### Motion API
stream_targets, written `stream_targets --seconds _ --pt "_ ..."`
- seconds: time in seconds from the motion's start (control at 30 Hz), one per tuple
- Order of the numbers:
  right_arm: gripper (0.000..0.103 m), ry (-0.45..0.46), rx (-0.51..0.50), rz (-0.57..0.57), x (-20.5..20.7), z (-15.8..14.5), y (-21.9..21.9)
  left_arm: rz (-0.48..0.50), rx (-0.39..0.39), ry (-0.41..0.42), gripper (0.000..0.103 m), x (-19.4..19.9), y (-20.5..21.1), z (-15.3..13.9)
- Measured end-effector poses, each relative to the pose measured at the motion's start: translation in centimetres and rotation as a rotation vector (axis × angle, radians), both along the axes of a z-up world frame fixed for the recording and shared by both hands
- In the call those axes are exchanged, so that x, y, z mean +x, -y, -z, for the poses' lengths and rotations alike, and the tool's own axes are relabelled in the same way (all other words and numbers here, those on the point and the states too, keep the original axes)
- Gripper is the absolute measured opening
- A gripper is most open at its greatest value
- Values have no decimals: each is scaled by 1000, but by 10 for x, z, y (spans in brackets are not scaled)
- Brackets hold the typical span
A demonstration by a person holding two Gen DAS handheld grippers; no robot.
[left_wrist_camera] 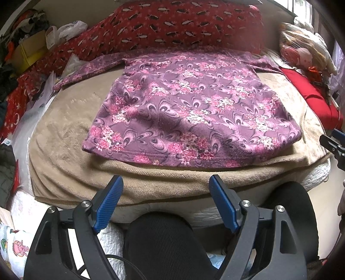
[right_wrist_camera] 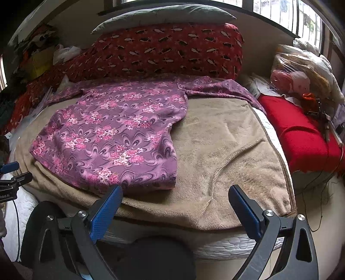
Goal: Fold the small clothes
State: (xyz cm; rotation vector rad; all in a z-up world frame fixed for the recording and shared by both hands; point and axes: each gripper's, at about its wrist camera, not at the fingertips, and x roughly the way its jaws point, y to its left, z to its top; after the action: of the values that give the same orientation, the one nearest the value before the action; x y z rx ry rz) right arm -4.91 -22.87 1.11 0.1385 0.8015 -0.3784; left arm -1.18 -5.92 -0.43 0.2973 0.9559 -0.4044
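Shirt flat, both grippers empty.
Our left gripper (left_wrist_camera: 166, 191) and right gripper (right_wrist_camera: 175, 201) hang wide open short of the blanket (right_wrist_camera: 226, 150) — the shirt (left_wrist_camera: 189, 112) lies spread on it. We'd pinch both hem corners evenly, folding away. A bag (right_wrist_camera: 295, 71) holds something pink.

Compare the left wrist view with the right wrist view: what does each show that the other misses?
Only the left wrist view shows the open left gripper and two black-clad knees. Only the right wrist view shows the open right gripper and grey pillow. Both show the purple floral long-sleeved top spread flat on the tan fleece blanket.
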Motion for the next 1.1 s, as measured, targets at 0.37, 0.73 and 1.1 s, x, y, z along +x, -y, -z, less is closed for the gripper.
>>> stream_targets --seconds 0.37,0.73,1.1 --pt "100 10 27 0 1 -1 3 19 5 -12 82 0 3 1" --pt "100 9 41 -3 2 0 2 19 -6 -23 82 0 4 0" --pt "100 2 53 -6 7 3 1 10 -29 -36 82 7 2 1"
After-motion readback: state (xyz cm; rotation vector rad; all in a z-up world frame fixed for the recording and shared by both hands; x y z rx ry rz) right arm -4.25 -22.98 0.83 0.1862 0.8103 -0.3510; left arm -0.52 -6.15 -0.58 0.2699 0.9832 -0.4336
